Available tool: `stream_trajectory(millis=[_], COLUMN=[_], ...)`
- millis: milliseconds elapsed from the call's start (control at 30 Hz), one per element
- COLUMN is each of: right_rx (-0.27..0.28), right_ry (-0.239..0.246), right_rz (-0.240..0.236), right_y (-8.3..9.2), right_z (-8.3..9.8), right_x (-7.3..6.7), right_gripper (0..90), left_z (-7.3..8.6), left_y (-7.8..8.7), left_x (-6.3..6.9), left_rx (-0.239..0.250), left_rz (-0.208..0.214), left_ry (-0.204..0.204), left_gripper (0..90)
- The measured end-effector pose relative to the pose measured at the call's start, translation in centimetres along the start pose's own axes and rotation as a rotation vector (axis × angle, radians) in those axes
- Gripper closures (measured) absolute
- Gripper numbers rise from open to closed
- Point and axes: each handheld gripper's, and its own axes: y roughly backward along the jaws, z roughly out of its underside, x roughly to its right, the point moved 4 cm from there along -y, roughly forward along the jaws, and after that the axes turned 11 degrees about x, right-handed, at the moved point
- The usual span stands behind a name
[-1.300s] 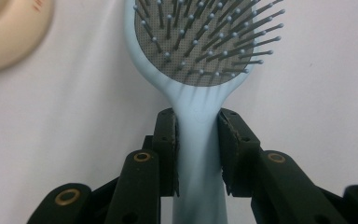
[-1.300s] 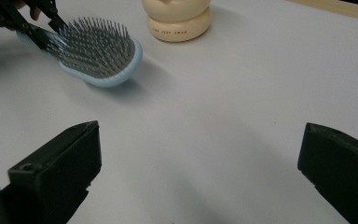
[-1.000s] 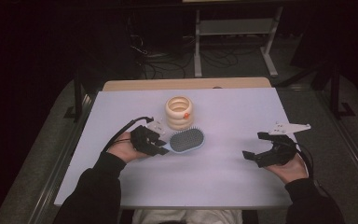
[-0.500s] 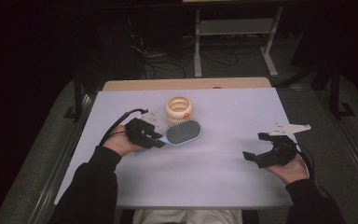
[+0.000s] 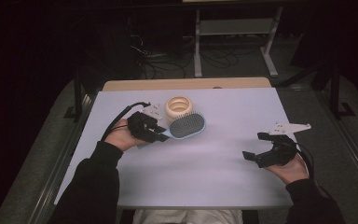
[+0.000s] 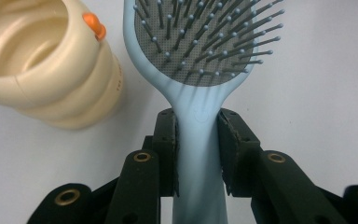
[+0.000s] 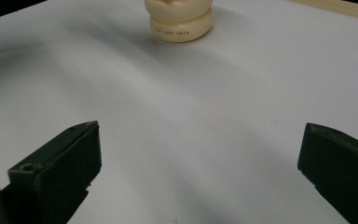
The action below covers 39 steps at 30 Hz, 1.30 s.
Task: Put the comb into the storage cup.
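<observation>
Gripping the brush [image 5: 186, 126] by its pale blue handle, the left gripper [image 5: 161, 134] sits at the left of the white table [image 5: 223, 186], in the person's left hand [image 5: 121, 136]. In the left gripper view the two black jaws press on both sides of the handle just below the head, and the brush [image 6: 200, 70] runs straight out from the left gripper [image 6: 198, 140] with its grey bristle pad facing up. From the high view the brush head points right and a little far, with its far edge just beside the cup [image 5: 179, 107]; whether the two touch I cannot tell. The cup is a cream, ribbed pot standing upright with its mouth open to the top, at the far middle of the table. In the left gripper view the cup [image 6: 46, 70] stands left of the brush head, with a small orange knob on its rim, and a strip of white table shows between its wall and the brush neck. The right gripper [image 5: 261, 147] is at the right side of the table, well apart from brush and cup, held in the right hand [image 5: 291, 168]. Its jaws stand wide with nothing between them, as the right gripper view shows: bare table lies between the two black tips of the right gripper [image 7: 198, 154], and the cup [image 7: 179, 21] stands far beyond them.
</observation>
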Motion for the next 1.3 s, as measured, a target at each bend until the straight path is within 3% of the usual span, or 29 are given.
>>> stream_trajectory(millis=[400,900,1300], right_rx=[0.021,-0.038,-0.037], right_ry=[0.001,0.053,0.058], right_rz=[-0.031,-0.085,-0.118], right_y=[-0.1,-1.5,-2.7], right_z=[-1.4,-4.7,-7.4], right_x=[-0.4,-1.5,-1.9], right_gripper=[0.0,0.0,0.0], left_z=[-2.3,-4.9,-5.5], left_y=[0.6,1.7,1.7], left_x=[-0.4,-0.6,-1.0], left_rx=[0.023,0.052,0.051], left_rz=[-0.015,-0.067,-0.086], left_ry=[-0.035,-0.106,-0.121], left_gripper=[70.1,70.1,70.1])
